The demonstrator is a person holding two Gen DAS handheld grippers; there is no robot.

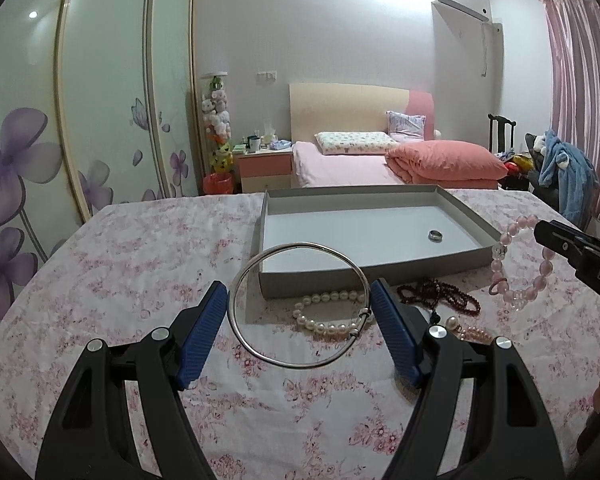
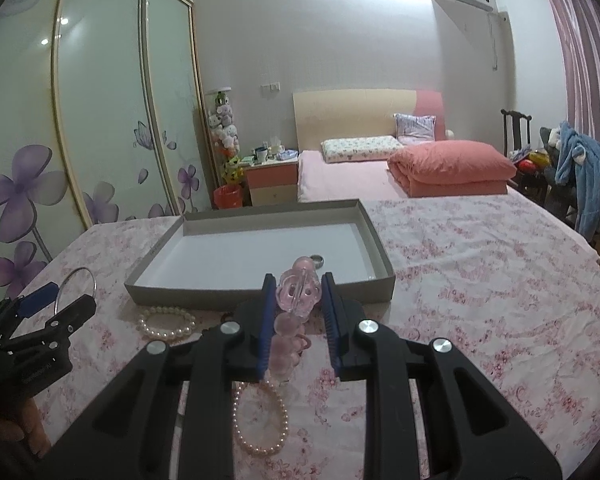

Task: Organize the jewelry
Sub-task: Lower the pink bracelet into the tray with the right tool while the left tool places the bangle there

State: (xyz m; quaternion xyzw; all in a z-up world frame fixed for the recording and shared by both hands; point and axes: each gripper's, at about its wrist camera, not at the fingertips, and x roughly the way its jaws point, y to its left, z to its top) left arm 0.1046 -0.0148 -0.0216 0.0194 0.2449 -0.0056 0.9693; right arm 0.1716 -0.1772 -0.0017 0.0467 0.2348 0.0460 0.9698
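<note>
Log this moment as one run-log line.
left tool: shut on silver bangle | right tool: shut on pink bead bracelet | grey tray: holds one ring | pearl bracelet: on cloth

Place: home bedroom
Shown by: bed (image 1: pixel 352 160) w/ pillows, nightstand (image 1: pixel 264 168), floral wardrobe doors (image 1: pixel 100 100), pink curtain (image 1: pixel 576 92), wall AC (image 1: pixel 462 4)

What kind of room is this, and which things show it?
Most likely a home bedroom: a bed with a pillow, a sliding wardrobe and a bedside cabinet.
</note>
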